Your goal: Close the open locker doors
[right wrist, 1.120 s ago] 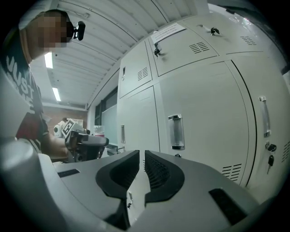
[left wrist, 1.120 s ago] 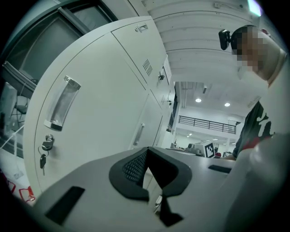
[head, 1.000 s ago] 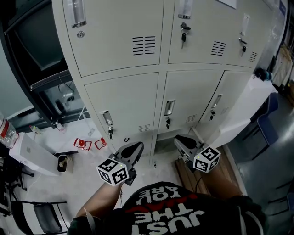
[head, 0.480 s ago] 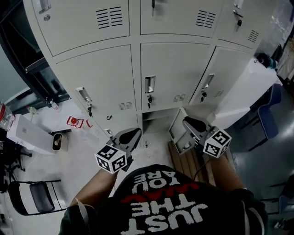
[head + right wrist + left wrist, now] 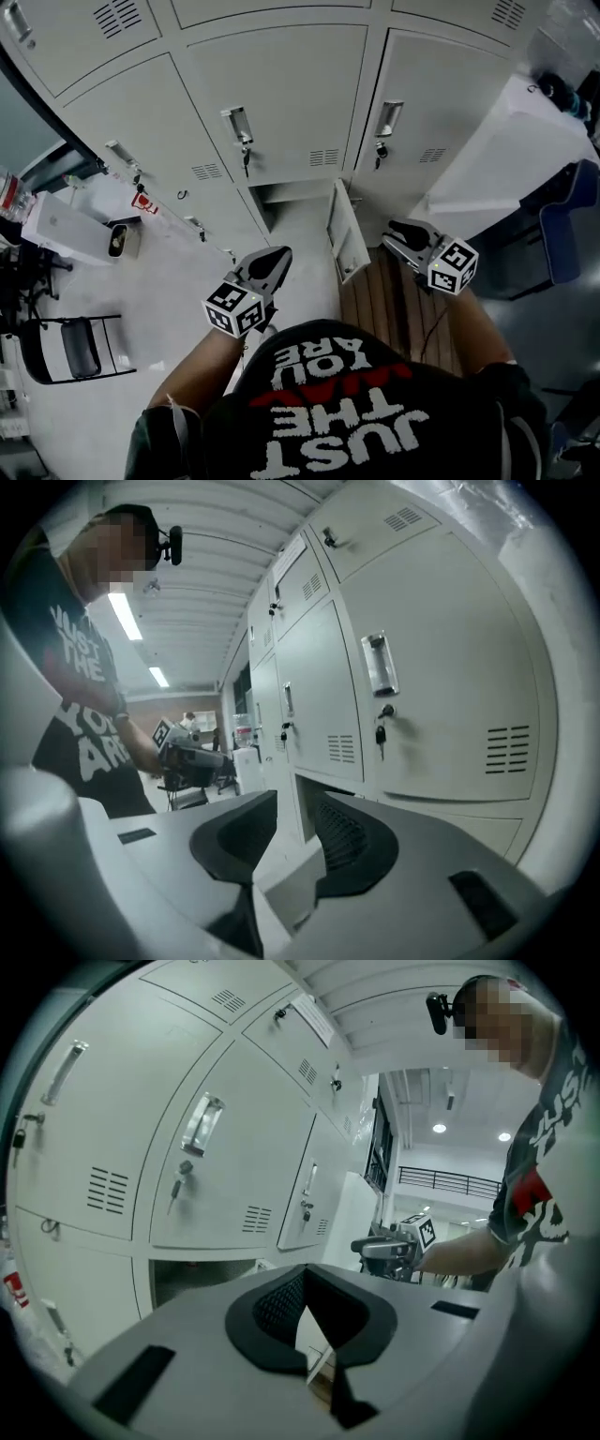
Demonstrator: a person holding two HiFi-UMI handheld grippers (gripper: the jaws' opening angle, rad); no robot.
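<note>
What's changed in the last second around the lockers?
The left hand-held gripper and right hand-held gripper came down toward the pale-grey metal bottom locker door standing open. The right one's jaws have just been opening, gripping nothing. The door stays open, untouched.

One low locker door (image 5: 344, 234) stands swung out from the closed lockers (image 5: 281, 84). Left tongs (image 5: 283, 252) hang left of it; right tongs (image 5: 393, 226), jaws just opened, seemingly empty, right of it.

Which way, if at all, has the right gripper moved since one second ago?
Yes: the right gripper has dropped down the lockers to beside the open door. Its jaws have just been opening; they grip nothing.
</note>
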